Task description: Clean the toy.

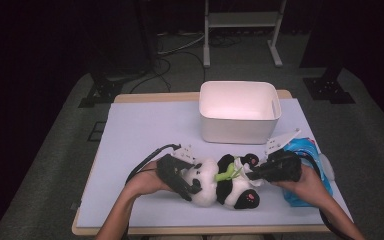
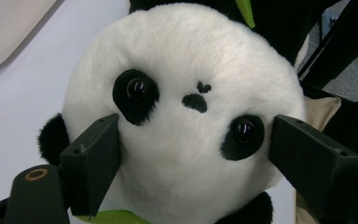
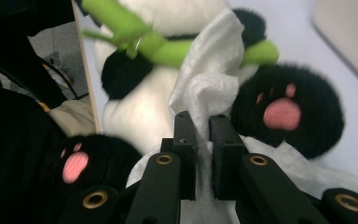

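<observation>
A black-and-white plush panda (image 1: 215, 181) lies on its back on the pale table (image 1: 140, 130), with a green plush sprig (image 1: 226, 174) on its chest. My left gripper (image 1: 190, 187) is shut on the panda's head (image 2: 191, 107); its jaws press into the fur at both cheeks. My right gripper (image 1: 252, 175) comes in from the right, shut on a crumpled white tissue (image 3: 209, 88) held against the panda's belly between its hind paws (image 3: 284, 112). In the left gripper view my left gripper (image 2: 193, 137) frames the face; in the right gripper view my right gripper (image 3: 203, 126) pinches the tissue.
A white plastic bin (image 1: 230, 131) stands open behind the panda at the back middle of the table. A blue pack of wipes (image 1: 305, 149) lies under the right hand near the table's right edge. The person's forearms enter from the front edge.
</observation>
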`<state>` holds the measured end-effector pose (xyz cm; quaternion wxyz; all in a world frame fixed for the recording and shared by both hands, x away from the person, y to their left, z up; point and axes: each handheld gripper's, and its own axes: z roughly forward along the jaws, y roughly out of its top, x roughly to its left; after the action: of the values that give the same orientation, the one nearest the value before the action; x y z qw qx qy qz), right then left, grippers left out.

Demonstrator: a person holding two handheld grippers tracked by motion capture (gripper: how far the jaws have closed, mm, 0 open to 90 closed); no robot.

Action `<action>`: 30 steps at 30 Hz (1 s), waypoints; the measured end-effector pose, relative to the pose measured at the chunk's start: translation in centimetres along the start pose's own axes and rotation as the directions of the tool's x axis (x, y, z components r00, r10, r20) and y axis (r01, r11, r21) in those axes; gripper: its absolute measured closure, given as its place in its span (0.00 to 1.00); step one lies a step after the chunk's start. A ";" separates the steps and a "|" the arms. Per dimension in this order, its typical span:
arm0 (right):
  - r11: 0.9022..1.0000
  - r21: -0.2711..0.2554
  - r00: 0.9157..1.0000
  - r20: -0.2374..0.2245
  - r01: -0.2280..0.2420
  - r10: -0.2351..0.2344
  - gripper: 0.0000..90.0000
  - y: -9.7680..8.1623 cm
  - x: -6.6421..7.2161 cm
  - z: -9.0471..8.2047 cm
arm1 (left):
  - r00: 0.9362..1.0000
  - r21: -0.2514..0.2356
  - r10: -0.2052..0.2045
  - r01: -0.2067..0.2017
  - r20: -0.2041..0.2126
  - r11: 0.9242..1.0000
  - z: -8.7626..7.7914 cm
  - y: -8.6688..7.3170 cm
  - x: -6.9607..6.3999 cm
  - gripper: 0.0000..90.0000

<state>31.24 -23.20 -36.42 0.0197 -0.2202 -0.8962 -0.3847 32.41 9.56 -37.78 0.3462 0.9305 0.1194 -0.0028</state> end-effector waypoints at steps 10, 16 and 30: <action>0.999 -0.034 0.998 -0.055 -0.010 0.008 0.91 -0.4 1.0 -0.8 | 1.000 0.004 -0.008 0.008 0.002 1.000 0.0 0.1 0.3 0.19; 0.999 -0.041 0.998 -0.063 0.018 -0.020 0.90 0.4 2.0 -0.6 | 1.000 0.001 -0.012 0.012 0.005 1.000 0.0 0.1 0.4 0.19; 0.994 0.005 0.988 -0.109 0.112 -0.111 0.90 3.8 3.6 2.4 | 1.000 0.002 -0.019 0.019 0.008 1.000 0.0 0.1 0.6 0.19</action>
<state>29.86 -17.84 -34.79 0.0479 -0.1485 -0.9068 -0.3916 33.00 9.57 -37.78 0.3458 0.9296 0.1271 -0.0099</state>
